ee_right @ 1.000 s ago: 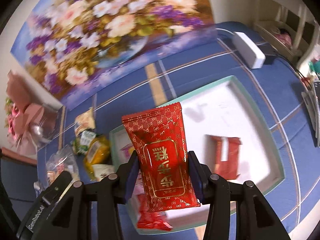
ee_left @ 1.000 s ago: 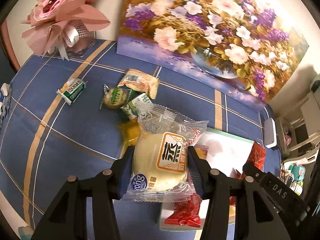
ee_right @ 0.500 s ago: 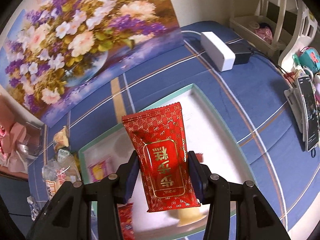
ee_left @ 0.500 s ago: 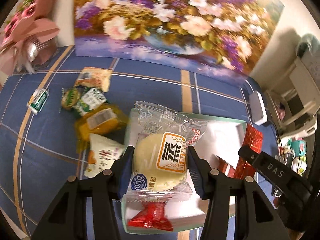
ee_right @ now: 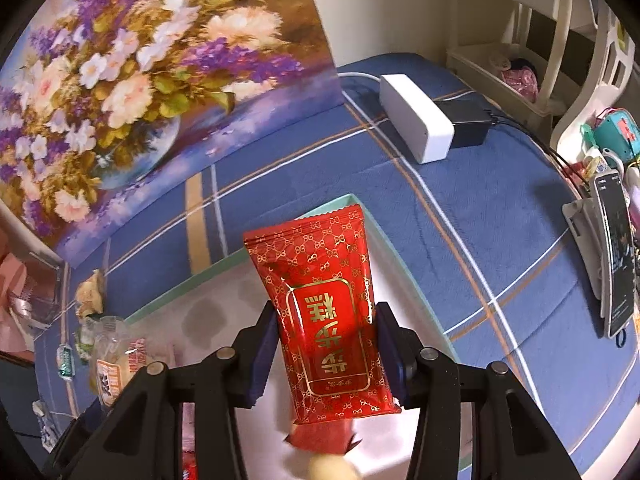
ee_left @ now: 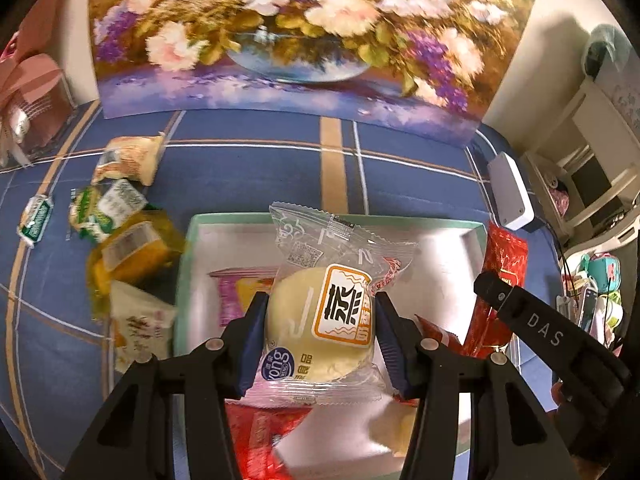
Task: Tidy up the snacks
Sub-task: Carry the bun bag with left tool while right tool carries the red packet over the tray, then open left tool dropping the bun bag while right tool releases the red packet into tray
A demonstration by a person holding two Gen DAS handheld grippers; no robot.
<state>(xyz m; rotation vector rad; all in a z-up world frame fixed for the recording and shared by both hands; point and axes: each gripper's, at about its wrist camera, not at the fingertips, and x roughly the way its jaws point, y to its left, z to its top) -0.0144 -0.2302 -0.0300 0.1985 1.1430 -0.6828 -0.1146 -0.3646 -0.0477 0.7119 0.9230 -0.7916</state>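
My left gripper [ee_left: 320, 344] is shut on a clear-wrapped yellow steamed cake [ee_left: 320, 320], held above a white tray with a green rim [ee_left: 188, 248]. My right gripper [ee_right: 326, 352] is shut on a red gold-patterned snack pack [ee_right: 324, 308], held over the tray's right part [ee_right: 404, 264]; the pack also shows in the left wrist view [ee_left: 500, 276]. The tray holds red packets [ee_left: 260, 436], a pink-yellow packet [ee_left: 236, 296] and a pale cake [ee_left: 392, 424]. Loose snacks [ee_left: 120, 240] lie on the blue cloth left of the tray.
A flower painting [ee_left: 288, 36] stands behind the tray. A pink bouquet [ee_left: 28, 96] is at far left. A white box [ee_right: 416, 120] with a black adapter lies on the cloth's far right. A phone on a stand [ee_right: 616, 248] and shelves are to the right.
Both grippers have moved right and forward over the tray with their snacks still held. The loose snacks now lie further left in the left wrist view.
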